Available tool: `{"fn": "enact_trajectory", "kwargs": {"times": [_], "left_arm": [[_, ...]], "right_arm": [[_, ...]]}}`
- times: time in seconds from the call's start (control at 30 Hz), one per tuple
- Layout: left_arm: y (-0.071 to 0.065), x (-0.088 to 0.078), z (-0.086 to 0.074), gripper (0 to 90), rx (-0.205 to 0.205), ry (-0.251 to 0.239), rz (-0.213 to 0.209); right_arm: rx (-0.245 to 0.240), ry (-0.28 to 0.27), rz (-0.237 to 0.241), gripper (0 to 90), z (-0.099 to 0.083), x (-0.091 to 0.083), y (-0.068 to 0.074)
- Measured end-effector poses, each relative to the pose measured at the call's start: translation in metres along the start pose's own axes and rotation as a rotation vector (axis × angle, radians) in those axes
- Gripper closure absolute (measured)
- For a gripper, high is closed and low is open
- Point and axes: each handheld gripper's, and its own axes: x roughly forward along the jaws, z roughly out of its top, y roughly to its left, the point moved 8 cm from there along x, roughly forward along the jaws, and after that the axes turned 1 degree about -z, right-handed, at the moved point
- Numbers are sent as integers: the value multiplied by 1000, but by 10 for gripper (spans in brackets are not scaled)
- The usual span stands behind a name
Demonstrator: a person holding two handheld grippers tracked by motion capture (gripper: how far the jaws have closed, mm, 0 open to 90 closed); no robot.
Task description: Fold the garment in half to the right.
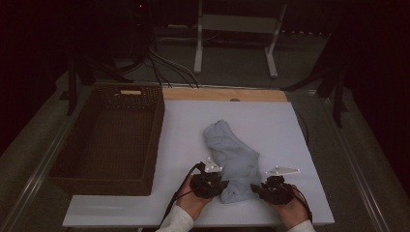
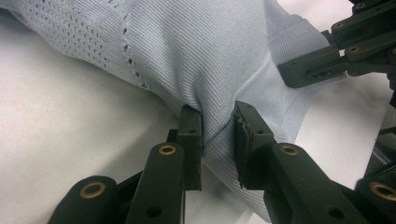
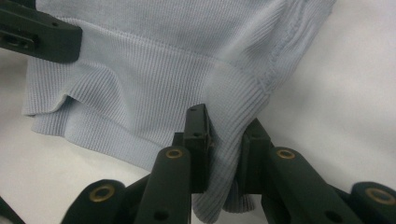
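Note:
A pale blue knitted garment point(image 1: 231, 151) lies crumpled on the white table top point(image 1: 270, 121), stretching from the middle toward the front edge. My left gripper point(image 1: 209, 183) pinches the garment's near left part; in the left gripper view its jaws press a fold of the ribbed fabric point(image 2: 218, 133) between them. My right gripper point(image 1: 276, 190) holds the near right corner, with the ribbed hem point(image 3: 224, 140) squeezed between its pads. The other gripper point(image 2: 336, 56) shows at the upper right of the left gripper view, and at the upper left point(image 3: 32, 35) of the right gripper view.
A brown wicker basket point(image 1: 109, 137) stands along the table's left side, its inside bare. A wooden strip point(image 1: 225, 94) runs along the table's far edge. Beyond it are a white stand's legs point(image 1: 198, 53) and floor cables point(image 1: 164, 63).

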Motion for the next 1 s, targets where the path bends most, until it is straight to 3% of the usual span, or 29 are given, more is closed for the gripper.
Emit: {"fn": "enact_trajectory", "kwargs": {"times": [1.0], "left_arm": [[-16,-9,-15,743,-11,-27,-4]], "right_arm": [[-73,-5,-16,777,-10,-9,9]]}}
